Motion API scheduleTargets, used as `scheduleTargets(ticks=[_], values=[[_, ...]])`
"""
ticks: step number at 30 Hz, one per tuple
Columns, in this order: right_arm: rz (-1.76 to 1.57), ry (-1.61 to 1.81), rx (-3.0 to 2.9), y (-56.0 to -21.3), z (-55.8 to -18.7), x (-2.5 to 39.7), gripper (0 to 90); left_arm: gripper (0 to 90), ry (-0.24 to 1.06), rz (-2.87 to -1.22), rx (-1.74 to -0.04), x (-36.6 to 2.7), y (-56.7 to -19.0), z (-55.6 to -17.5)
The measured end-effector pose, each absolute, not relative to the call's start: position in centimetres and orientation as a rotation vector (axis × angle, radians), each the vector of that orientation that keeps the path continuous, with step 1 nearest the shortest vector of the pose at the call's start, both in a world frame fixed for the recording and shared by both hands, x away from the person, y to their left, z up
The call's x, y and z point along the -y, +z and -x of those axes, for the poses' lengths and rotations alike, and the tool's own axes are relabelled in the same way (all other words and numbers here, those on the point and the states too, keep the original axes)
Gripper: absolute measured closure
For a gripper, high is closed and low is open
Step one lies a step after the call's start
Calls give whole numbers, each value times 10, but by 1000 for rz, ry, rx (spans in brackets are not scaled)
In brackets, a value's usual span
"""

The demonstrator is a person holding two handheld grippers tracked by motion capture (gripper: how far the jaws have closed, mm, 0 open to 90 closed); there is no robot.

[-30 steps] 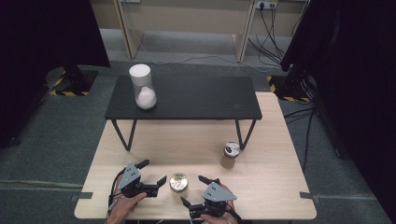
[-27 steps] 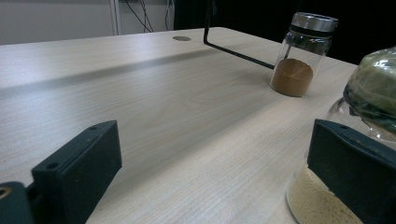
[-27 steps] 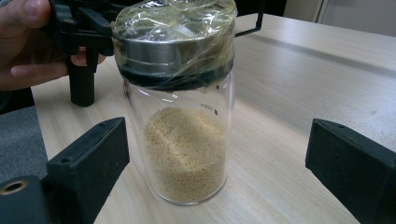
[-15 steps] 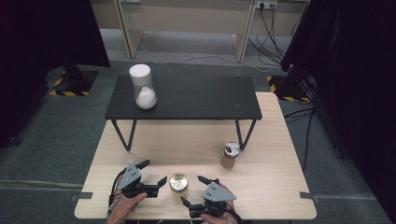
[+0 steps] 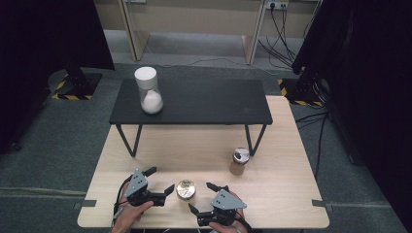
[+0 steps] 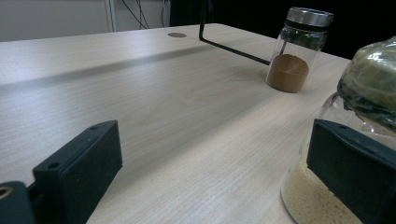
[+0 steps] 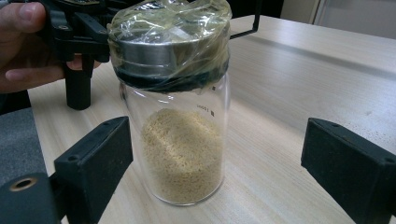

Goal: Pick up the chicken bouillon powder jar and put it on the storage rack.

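Note:
A glass jar of pale yellow grains [image 5: 185, 189] stands upright on the wooden table [image 5: 291, 194], its metal lid wrapped in clear film. My left gripper [image 5: 160, 179] is open just left of it; in the left gripper view [image 6: 212, 154] the grain jar [image 6: 369, 93] rises at the right edge, partly behind the right jaw. My right gripper [image 5: 200, 196] is open just right of the jar. In the right gripper view [image 7: 219, 154] the grain jar [image 7: 182, 116] stands ahead between the wide jaws, nearer the left one, untouched. Behind it is the left gripper [image 7: 74, 28] in a hand.
A small jar of brown powder [image 5: 239, 161] [image 6: 294, 51] stands farther back right, by a leg of the low black table [image 5: 204, 102]. On that table stands a white-lidded jar of white powder [image 5: 149, 92]. Grey carpet surrounds the wooden table.

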State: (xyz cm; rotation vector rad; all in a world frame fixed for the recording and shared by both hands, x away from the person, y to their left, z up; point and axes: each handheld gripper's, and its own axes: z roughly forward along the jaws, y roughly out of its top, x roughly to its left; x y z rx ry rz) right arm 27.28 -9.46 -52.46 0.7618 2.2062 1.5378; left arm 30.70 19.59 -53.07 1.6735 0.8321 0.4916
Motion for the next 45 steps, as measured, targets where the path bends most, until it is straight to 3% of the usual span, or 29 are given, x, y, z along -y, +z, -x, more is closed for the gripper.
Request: scheduleTargets(ticks=[45], values=[[-709,1503,-2193,-524,-269,92,93,31,482,-1688,-802,-193,-531,-306]])
